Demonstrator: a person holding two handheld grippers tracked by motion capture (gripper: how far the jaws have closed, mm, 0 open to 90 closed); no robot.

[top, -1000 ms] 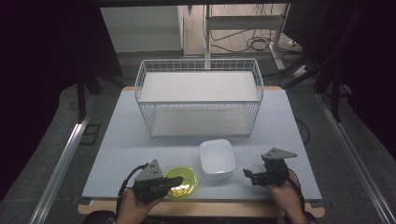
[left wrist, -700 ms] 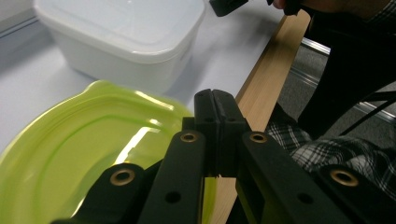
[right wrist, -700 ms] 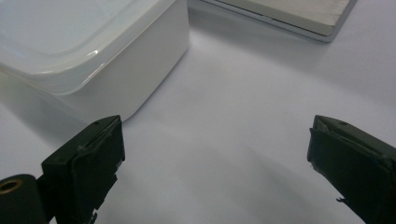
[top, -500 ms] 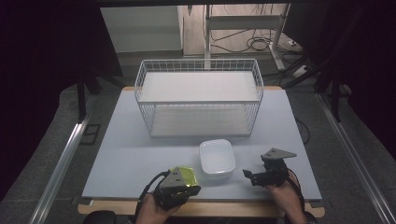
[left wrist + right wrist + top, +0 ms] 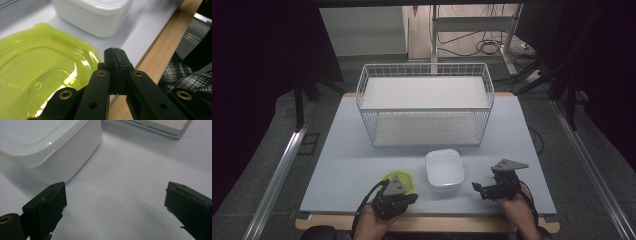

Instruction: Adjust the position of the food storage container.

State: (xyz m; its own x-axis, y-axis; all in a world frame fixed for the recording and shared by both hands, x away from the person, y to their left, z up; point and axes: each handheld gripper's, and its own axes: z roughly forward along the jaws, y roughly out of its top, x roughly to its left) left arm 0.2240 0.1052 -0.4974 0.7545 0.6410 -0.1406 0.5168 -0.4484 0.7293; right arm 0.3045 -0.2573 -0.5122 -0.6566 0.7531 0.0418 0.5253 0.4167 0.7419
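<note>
Dish: white, rectangular with rounded corners, upright on the pale table, long axis running from the near edge toward the wire basket, open side up. Sits just in front of the basket's near wall, apart from it.

Bowl: translucent yellow-green, wavy-rimmed, roughly round so no clear long axis, open side up. Lies just left of the dish and slightly nearer the table's front edge, close to the dish but with a strip of table between in the left gripper view.

Left gripper: left of the dish at the front edge, over the near side of the bowl, partly covering it from above. Jaws pressed flat together, nothing visible between them; tips aimed toward the dish's near corner, just beside the bowl's rim; touching the rim or not cannot be told. Left hand wrapped around the body from below the table edge, wrist low.

Right gripper: right of the dish, near the front edge, pointing left toward the dish's side. Jaws spread wide, bare table between them, dish corner just beyond the one jaw, not touched. Right hand behind it, forearm coming in from the near edge.
</note>
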